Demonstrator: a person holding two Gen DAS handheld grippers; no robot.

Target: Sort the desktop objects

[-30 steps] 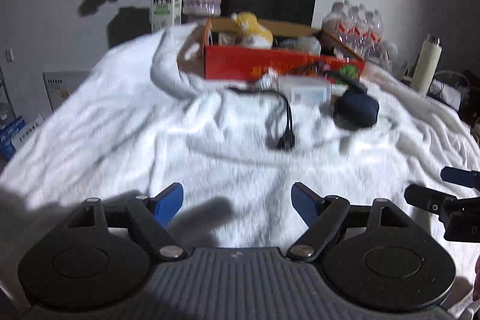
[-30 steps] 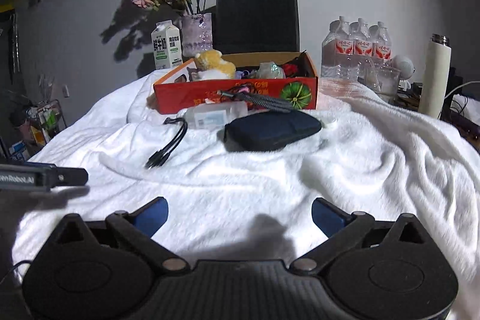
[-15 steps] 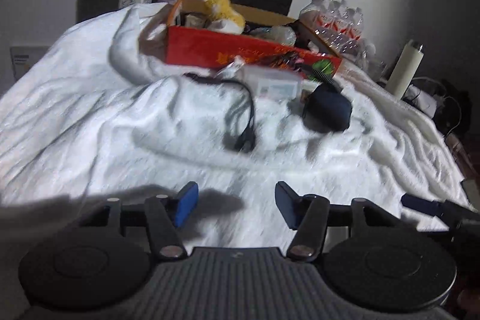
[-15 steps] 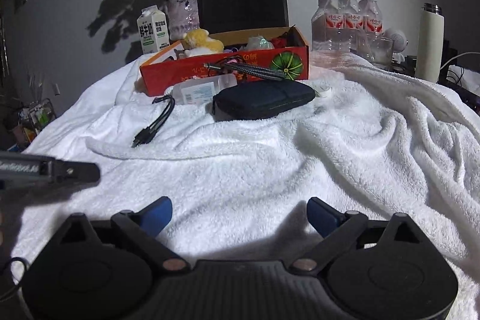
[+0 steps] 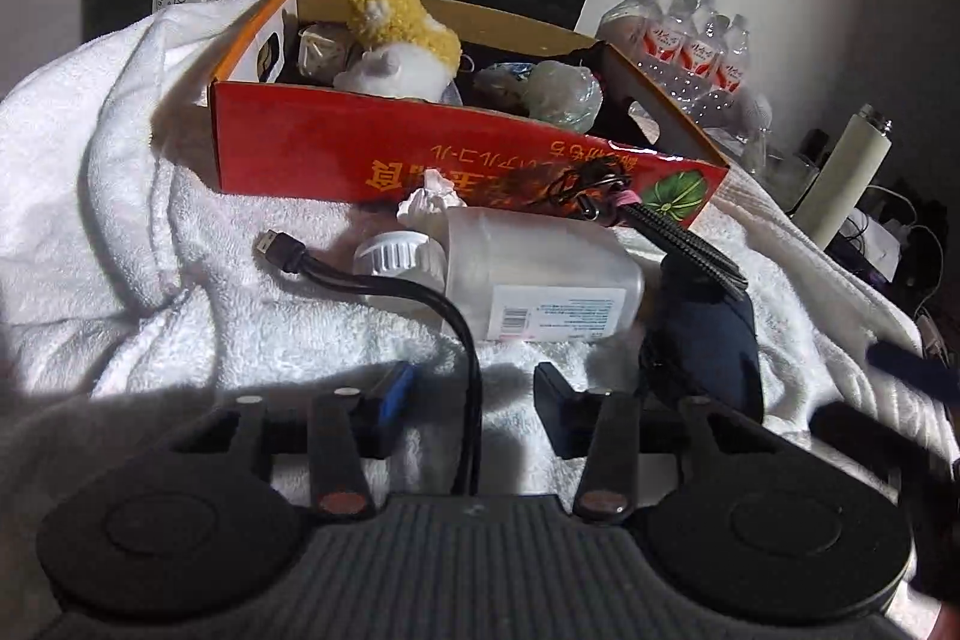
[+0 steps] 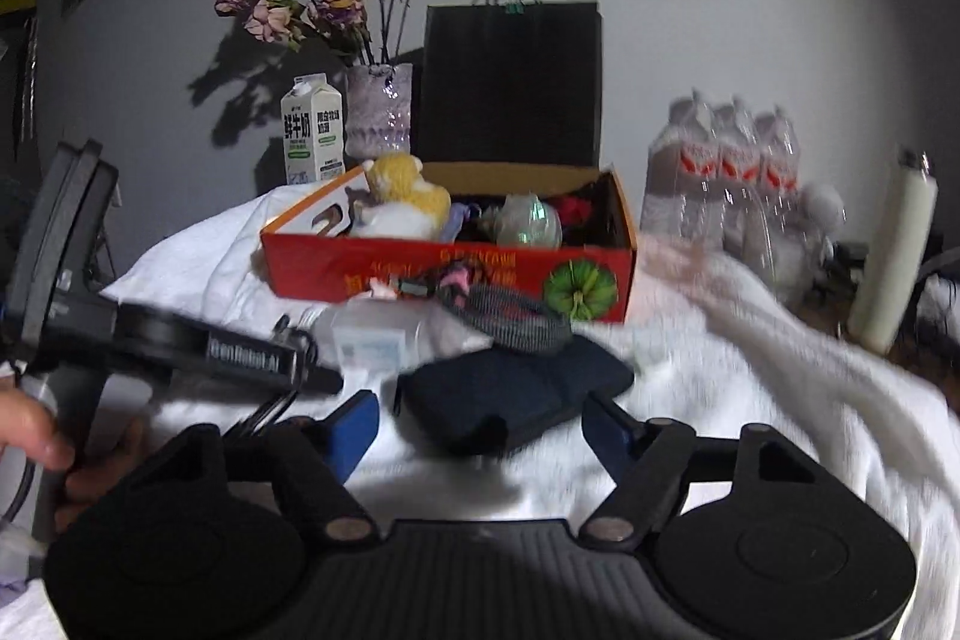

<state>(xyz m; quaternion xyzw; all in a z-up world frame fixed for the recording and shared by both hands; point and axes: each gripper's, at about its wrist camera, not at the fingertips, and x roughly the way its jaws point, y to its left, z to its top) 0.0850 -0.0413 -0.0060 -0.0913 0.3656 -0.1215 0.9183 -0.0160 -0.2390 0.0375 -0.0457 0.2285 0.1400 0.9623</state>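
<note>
On the white towel [image 5: 120,220] lies a black USB cable [image 5: 372,280]. It runs back between the fingers of my left gripper [image 5: 474,394], whose jaws are closing; the pads stand clear of it. Beyond it lie a translucent bottle [image 5: 528,274] on its side and a crumpled tissue [image 5: 429,202], in front of the red cardboard box [image 5: 336,148]. A navy pouch [image 6: 516,394] with a braided strap [image 6: 516,322] on it lies just ahead of my right gripper [image 6: 480,430]. Its jaws are closing too, and the pads do not touch the pouch. In the right wrist view the left gripper [image 6: 258,364] reaches in from the left.
The box [image 6: 450,274] holds a yellow plush toy [image 6: 408,196] and several small things. Behind it stand a milk carton [image 6: 312,136], a vase of flowers [image 6: 378,112] and a black paper bag [image 6: 510,82]. Water bottles [image 6: 726,172] and a white flask [image 6: 894,244] stand at the right.
Both grippers have moved forward toward the objects and their jaws have narrowed. The left one now straddles the cable; the right one has come up to the navy pouch.
</note>
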